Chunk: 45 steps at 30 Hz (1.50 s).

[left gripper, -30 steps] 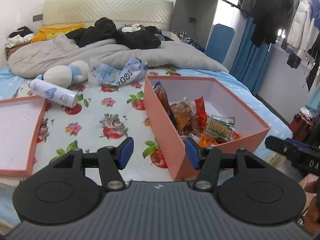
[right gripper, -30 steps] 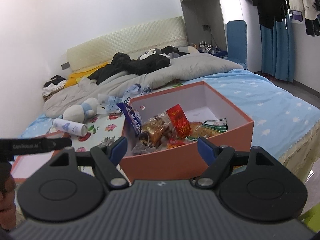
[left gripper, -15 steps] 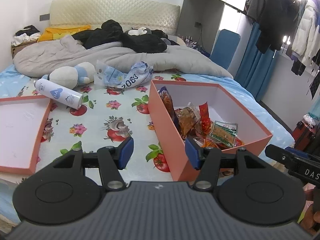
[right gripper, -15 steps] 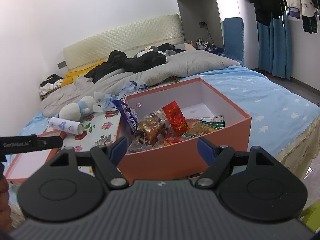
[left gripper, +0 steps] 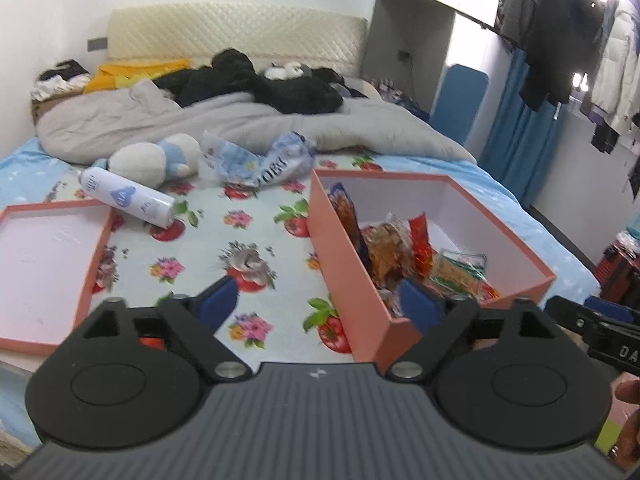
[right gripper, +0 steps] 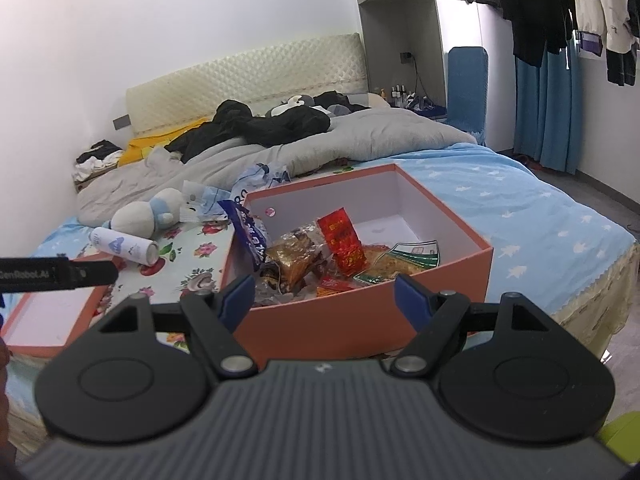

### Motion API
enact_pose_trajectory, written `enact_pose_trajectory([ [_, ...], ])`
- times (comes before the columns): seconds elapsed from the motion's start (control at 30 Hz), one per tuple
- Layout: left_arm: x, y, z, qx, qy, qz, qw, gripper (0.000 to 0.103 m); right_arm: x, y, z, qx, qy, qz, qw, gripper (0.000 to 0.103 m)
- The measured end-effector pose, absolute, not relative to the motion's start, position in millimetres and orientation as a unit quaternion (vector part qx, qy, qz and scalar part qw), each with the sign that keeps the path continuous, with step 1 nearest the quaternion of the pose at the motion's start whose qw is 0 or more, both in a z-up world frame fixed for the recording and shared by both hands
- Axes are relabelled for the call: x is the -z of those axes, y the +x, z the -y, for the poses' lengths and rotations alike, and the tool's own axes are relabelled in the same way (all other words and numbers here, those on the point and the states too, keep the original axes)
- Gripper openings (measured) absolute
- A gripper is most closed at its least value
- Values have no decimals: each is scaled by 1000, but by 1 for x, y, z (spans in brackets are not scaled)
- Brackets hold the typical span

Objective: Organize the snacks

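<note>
Snacks (right gripper: 320, 252) already sit heaped in the orange box (right gripper: 360, 320) on the bed, just ahead of both empty grippers: left gripper (left gripper: 320, 304) just spread wide, right gripper (right gripper: 324, 292) apart. Beyond, the lid (left gripper: 44, 264) lies off, so closing seems left.

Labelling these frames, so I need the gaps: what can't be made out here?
- Salmon cardboard box: snacks at the bottom, hidden by its near wall, right wrist view.
- White spray can: label too small, left wrist view.
- Salmon box lid: cut off by the left edge.
</note>
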<state>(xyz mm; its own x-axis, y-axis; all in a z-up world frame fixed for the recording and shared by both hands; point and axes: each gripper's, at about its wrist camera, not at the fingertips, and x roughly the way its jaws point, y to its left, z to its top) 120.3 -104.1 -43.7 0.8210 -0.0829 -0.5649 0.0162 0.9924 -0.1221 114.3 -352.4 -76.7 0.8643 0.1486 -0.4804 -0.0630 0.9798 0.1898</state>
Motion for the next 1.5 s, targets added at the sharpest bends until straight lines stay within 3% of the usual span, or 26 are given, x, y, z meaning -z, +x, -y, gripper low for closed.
enact_pose_trajectory([
  [0.07, 43, 121, 103, 19, -51, -294, 954, 98, 77, 116, 352, -51, 83, -256, 962, 81],
  [0.13, 43, 123, 101, 13, -45, -298, 954, 99, 78, 117, 352, -46, 80, -254, 963, 97],
  [0.2, 44, 124, 100, 13, -47, -304, 951, 100, 79, 118, 353, -42, 83, -254, 963, 103],
  [1.5, 43, 129, 106, 26, -45, -316, 947, 103, 77, 116, 355, -40, 91, -252, 962, 103],
])
